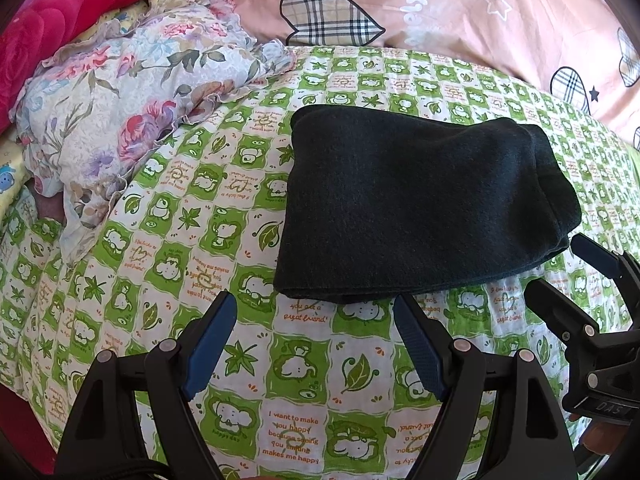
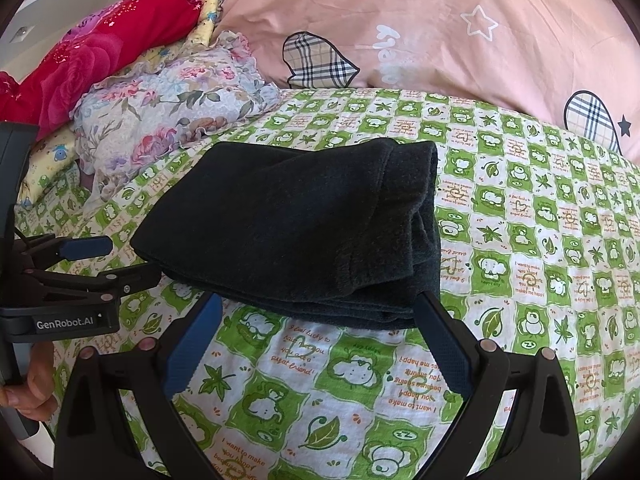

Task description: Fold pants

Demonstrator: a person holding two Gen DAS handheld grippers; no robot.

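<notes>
The dark pants lie folded into a compact thick rectangle on the green-and-white patterned bed sheet. They also show in the right wrist view, layered edges at the near right. My left gripper is open and empty, just in front of the pants' near edge. My right gripper is open and empty, its fingertips at the pants' near edge. The right gripper shows in the left wrist view at the pants' right corner. The left gripper shows in the right wrist view at the pants' left corner.
A floral quilt is bunched at the far left, with a red blanket behind it. A pink duvet with plaid hearts lies along the back. Bare sheet stretches to the right of the pants.
</notes>
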